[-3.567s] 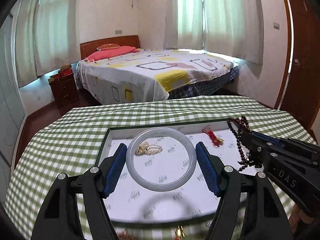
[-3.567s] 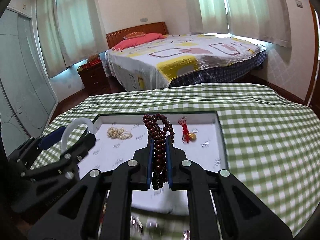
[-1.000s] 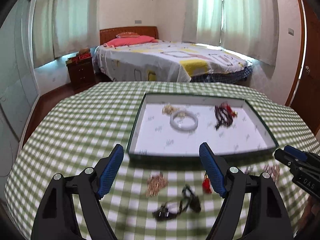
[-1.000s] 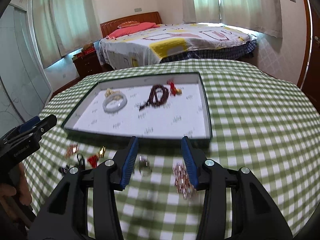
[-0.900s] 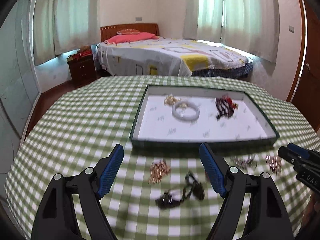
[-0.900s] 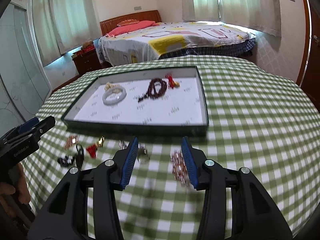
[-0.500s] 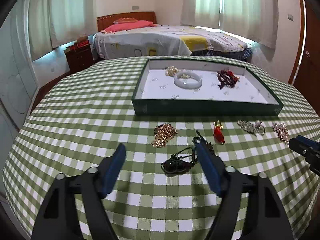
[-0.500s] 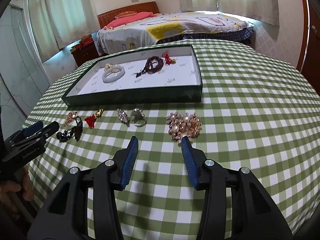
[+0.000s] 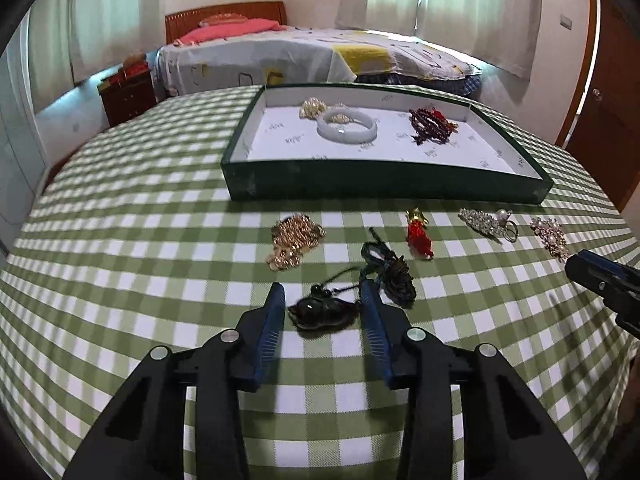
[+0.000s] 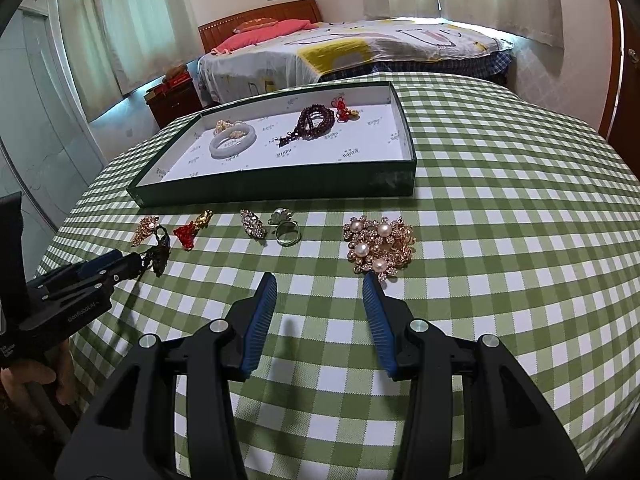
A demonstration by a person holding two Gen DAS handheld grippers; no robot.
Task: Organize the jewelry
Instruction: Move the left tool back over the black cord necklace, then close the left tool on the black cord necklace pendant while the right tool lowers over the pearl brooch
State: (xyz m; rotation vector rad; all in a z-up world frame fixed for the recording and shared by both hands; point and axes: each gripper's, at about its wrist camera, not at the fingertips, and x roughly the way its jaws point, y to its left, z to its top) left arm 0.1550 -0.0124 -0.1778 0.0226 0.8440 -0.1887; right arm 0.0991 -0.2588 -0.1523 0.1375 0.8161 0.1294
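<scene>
While both grippers sit low over the green checked tablecloth (image 10: 500, 216), neither one is holding anything. The left gripper (image 9: 322, 312) has its jaws spread wide with the dark pendant (image 9: 322, 314) lying right between the blue pads, not touched as far as I can see; its black cord (image 9: 390, 270) trails off toward 1 o'clock. The right gripper (image 10: 320, 294) is gaping too, with bare cloth between the tips and the pearl brooch (image 10: 379, 246) just beyond its right fingertip at about 1 o'clock.

Loose stuff in a row in front of the green tray (image 9: 380, 180), seen from the left wrist: gold chain (image 9: 294, 240) at 11 o'clock, red charm (image 9: 418, 232) at 1, then a crystal clip (image 9: 478, 220) and a ring (image 9: 508, 230) out toward 2.

Already in the tray: white bangle (image 9: 347, 130), gold beads (image 9: 314, 107) touching its far-left edge, dark red bead string (image 9: 428, 126) and a red knot charm (image 10: 345, 113).
</scene>
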